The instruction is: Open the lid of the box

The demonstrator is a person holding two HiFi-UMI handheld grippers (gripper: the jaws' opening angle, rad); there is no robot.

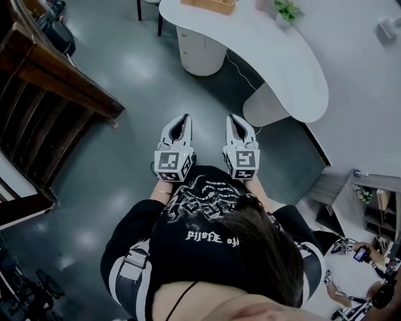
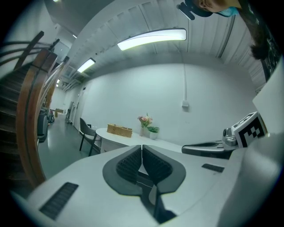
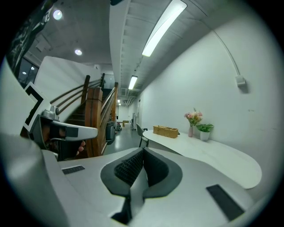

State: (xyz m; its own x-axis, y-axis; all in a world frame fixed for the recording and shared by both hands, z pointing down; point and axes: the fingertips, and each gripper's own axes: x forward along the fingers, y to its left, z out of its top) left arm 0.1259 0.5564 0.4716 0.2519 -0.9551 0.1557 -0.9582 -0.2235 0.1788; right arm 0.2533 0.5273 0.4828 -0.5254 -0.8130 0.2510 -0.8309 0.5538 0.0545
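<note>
The left tool (image 1: 184,119) and right tool (image 1: 234,119) are being held shut and empty, well apart from the box (image 1: 210,5) on the tabletop (image 1: 279,59); an approach is being called for.

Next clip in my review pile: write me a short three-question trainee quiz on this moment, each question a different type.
1. True or false: the left tongs and the right tongs are both shut with nothing between them.
2. Multiple choice: how many tongs touch the wooden box? A) none B) one C) both
3. Fill in: the wooden box stands on the white ____.

Key: 1 true; 2 A; 3 table.
</note>
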